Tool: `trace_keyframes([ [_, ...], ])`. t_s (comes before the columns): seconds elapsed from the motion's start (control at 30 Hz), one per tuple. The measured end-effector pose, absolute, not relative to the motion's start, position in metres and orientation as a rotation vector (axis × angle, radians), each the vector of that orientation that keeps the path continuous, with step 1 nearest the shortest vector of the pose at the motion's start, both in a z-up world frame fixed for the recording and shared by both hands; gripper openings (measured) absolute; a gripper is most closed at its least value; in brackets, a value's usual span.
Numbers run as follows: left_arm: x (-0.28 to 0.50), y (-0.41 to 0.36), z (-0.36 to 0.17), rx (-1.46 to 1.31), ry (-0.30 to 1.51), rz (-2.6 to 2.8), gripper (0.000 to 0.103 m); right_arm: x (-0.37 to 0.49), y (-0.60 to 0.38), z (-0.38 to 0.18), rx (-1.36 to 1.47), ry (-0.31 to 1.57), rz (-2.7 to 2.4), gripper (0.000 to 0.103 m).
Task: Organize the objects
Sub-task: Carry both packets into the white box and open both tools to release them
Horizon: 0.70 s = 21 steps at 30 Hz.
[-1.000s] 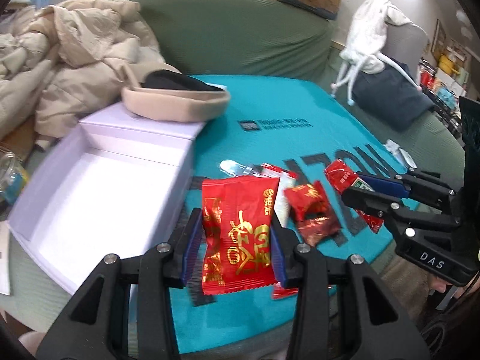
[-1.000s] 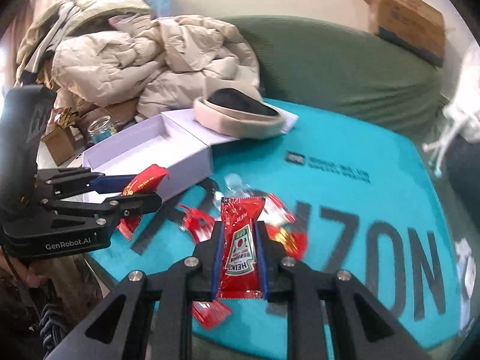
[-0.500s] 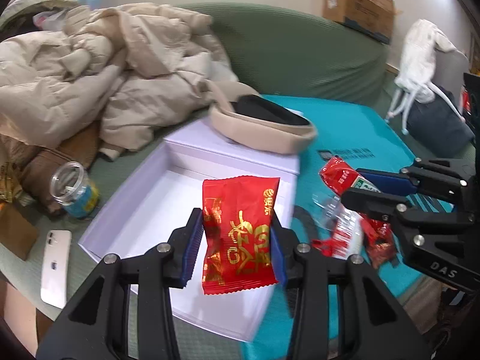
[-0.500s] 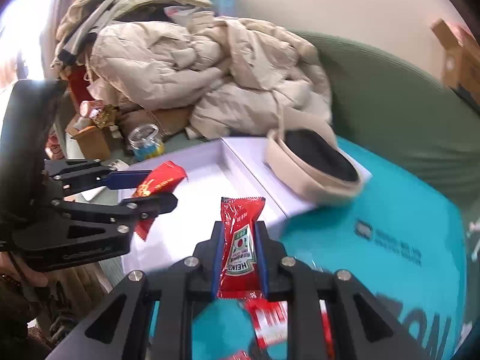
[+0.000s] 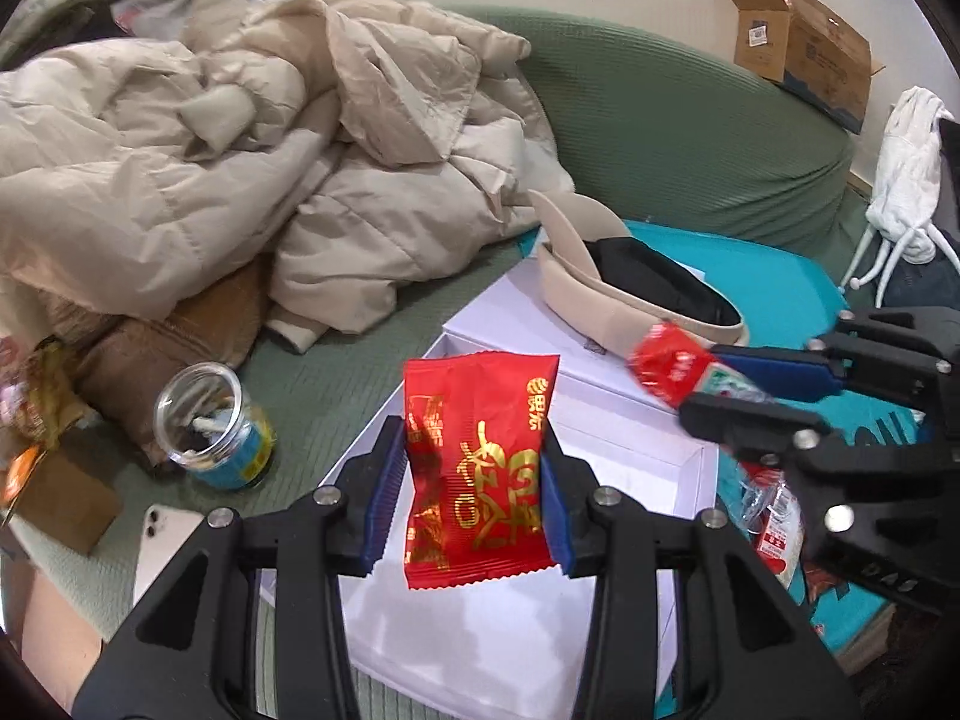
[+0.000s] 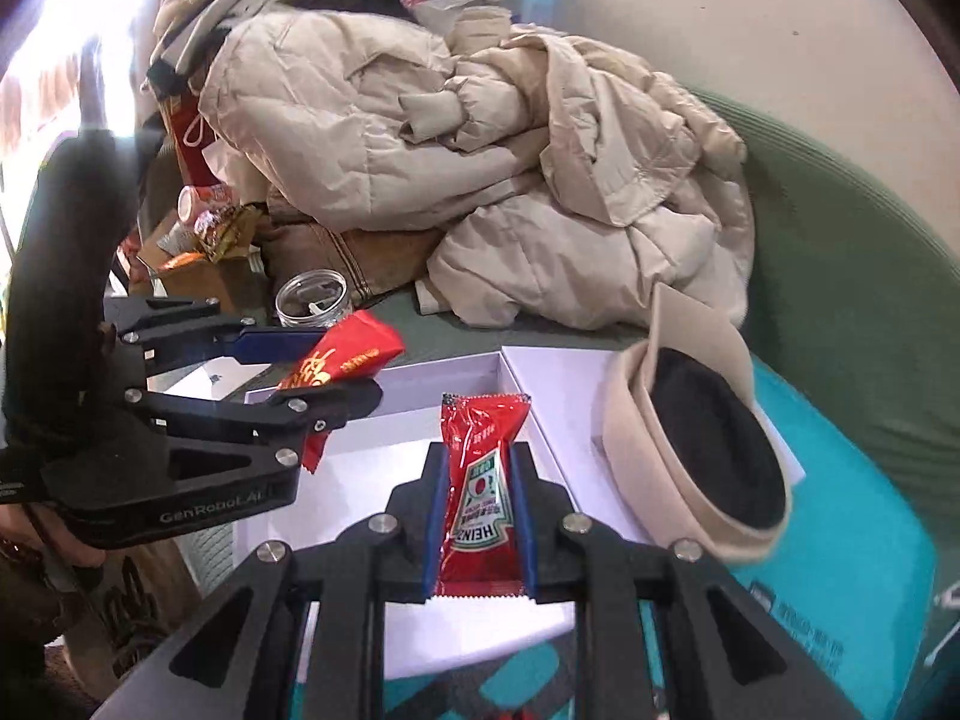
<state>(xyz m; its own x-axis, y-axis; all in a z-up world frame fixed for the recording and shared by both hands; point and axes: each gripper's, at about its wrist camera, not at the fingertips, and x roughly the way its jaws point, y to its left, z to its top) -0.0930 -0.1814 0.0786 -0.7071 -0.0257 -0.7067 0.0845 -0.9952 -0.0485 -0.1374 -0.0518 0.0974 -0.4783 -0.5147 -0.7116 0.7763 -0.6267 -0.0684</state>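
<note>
My left gripper (image 5: pixel 474 468) is shut on a red snack packet with gold lettering (image 5: pixel 477 468), held above the open white box (image 5: pixel 636 468). From the right wrist view the same packet (image 6: pixel 342 360) shows sideways in the left gripper (image 6: pixel 324 372). My right gripper (image 6: pixel 478 480) is shut on a red ketchup sachet (image 6: pixel 478 492), also over the white box (image 6: pixel 384 420). The ketchup sachet (image 5: pixel 672 366) appears at the right of the left wrist view, in the right gripper (image 5: pixel 702 378). More red packets (image 5: pixel 774 516) lie on the teal mat right of the box.
A beige hat (image 5: pixel 636 282) rests on the box lid (image 5: pixel 510 312). A beige puffy jacket (image 5: pixel 240 168) is piled on the green sofa (image 5: pixel 690 138). A glass jar (image 5: pixel 210 426) and a white phone (image 5: pixel 162 546) lie left of the box. A cardboard box (image 5: pixel 792 42) sits on the sofa back.
Both grippers have swung left from over the teal mat and its loose packets to above the white box, each keeping its packet. The jar and phone have come into view.
</note>
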Motion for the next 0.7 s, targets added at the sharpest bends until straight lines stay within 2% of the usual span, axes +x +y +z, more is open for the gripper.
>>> trace_keyframes([
  [0.2, -0.117, -0.200, 0.057, 1.201, 0.200, -2.788, 0.039, -0.165, -0.070, 0.073, 0.901, 0.519, -2.089, 0.019],
  [0.7, -0.153, -0.211, 0.015, 1.393, 0.187, -2.703, 0.039, -0.203, -0.088, 0.036, 0.984, 0.520, -2.067, 0.019],
])
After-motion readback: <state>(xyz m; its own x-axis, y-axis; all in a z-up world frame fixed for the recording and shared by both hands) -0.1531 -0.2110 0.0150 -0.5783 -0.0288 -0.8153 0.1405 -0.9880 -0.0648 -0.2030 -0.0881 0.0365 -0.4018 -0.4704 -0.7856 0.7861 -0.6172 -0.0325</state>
